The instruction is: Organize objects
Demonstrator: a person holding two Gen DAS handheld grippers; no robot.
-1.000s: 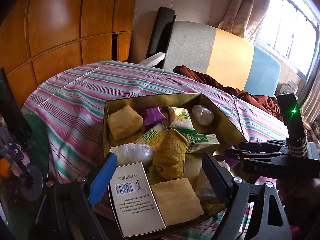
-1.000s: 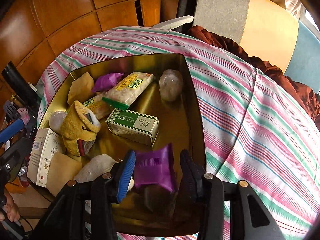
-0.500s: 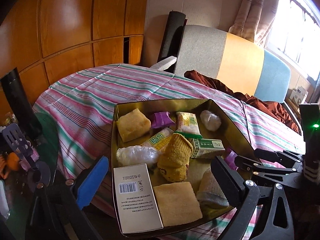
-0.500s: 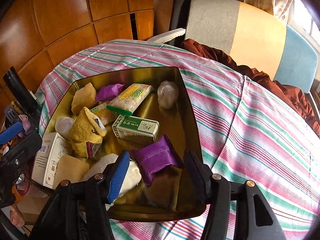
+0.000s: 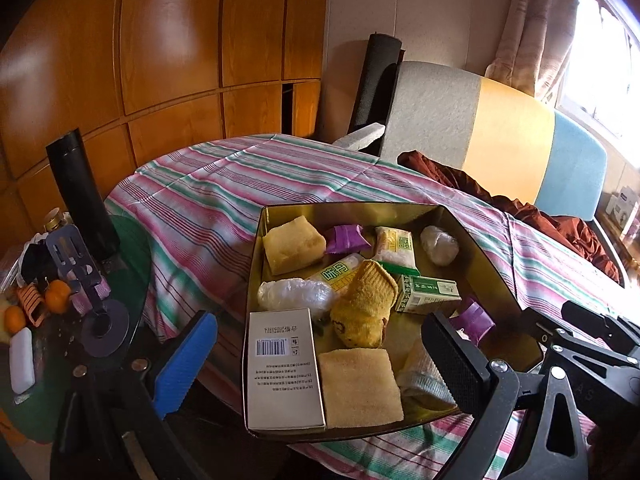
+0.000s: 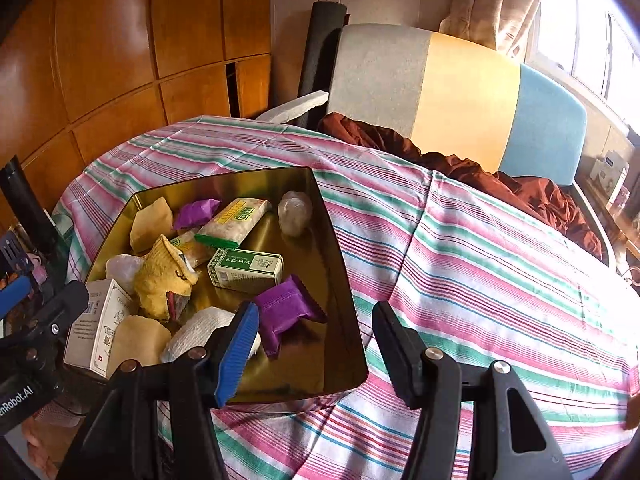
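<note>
The right wrist view shows the right gripper (image 6: 314,344) with its jaws apart and nothing between them, above the near corner of the gold tin (image 6: 344,292) on the striped cloth (image 6: 460,264). A purple packet (image 6: 286,312) lies inside the tin beside the green box (image 6: 246,266). The left gripper (image 5: 320,360) stands wide apart and empty over the tin's near edge, above the white box (image 5: 280,368).
</note>
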